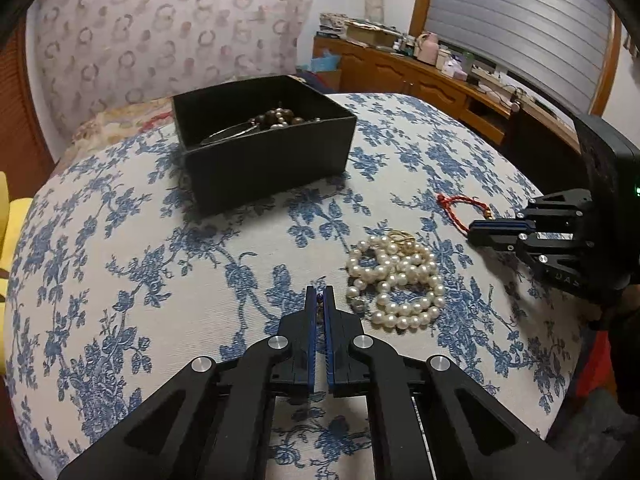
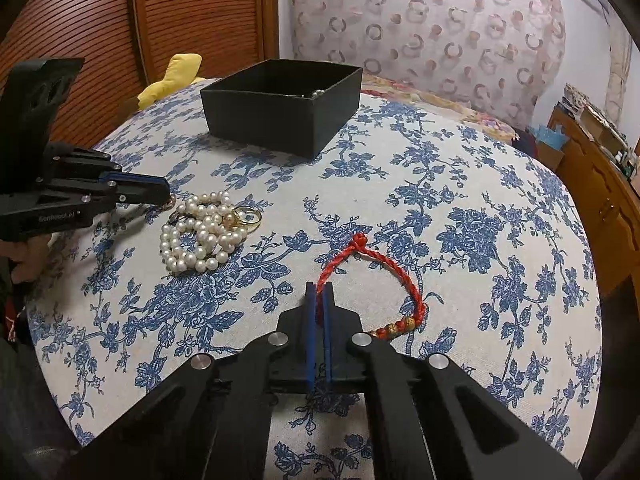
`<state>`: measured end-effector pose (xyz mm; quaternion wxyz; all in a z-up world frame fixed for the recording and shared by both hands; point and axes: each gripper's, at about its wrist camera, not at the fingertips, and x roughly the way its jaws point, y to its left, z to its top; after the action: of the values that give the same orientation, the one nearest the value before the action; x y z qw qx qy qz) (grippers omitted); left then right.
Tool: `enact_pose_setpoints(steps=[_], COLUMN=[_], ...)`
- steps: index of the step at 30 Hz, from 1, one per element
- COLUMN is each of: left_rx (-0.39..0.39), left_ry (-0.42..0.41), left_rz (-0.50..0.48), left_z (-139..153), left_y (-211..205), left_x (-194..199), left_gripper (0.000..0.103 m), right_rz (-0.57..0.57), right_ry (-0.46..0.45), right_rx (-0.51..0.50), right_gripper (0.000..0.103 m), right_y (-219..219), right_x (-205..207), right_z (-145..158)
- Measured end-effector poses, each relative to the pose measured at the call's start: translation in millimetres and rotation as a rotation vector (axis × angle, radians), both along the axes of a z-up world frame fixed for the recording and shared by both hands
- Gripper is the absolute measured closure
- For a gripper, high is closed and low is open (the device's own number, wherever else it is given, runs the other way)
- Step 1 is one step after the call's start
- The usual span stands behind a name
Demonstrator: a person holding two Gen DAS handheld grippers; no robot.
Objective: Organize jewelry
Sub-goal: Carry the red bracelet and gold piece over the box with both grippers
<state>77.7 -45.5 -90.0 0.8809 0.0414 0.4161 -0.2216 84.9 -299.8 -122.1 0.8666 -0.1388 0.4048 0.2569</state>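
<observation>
A black box (image 1: 260, 160) stands at the far side of the blue-flowered cloth and holds dark brown beads (image 1: 280, 117); it also shows in the right wrist view (image 2: 280, 114). A pearl necklace (image 1: 396, 284) with gold rings (image 1: 402, 237) lies in a heap, also seen in the right wrist view (image 2: 198, 232). My left gripper (image 1: 319, 296) is shut on a thin chain with a small blue bead, just left of the pearls. My right gripper (image 2: 320, 292) is shut on the red cord bracelet (image 2: 384, 264), which lies on the cloth.
A yellow cloth (image 2: 176, 74) lies at the far left edge of the flowered surface (image 2: 460, 200). A wooden sideboard (image 1: 440, 80) with clutter stands off to the right. A patterned pink curtain (image 1: 160, 28) hangs behind the box.
</observation>
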Motion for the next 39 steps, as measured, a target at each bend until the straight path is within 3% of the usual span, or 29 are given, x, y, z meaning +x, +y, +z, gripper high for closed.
enact_pose_setpoints(steps=[20, 39], left_rx=[-0.075, -0.086], left_ry=[-0.097, -0.183], left_rz=[0.043, 0.057], left_z=[38, 71], left_y=[16, 10], left_x=[1, 42], left_gripper=[0.101, 0.101], right_rz=[0.017, 0.108], right_ry=[-0.085, -0.202], right_rx=[0.107, 0.201], right_gripper=[0.100, 0.100], right_y=[6, 59], right_x=[3, 64], right_z=[45, 115])
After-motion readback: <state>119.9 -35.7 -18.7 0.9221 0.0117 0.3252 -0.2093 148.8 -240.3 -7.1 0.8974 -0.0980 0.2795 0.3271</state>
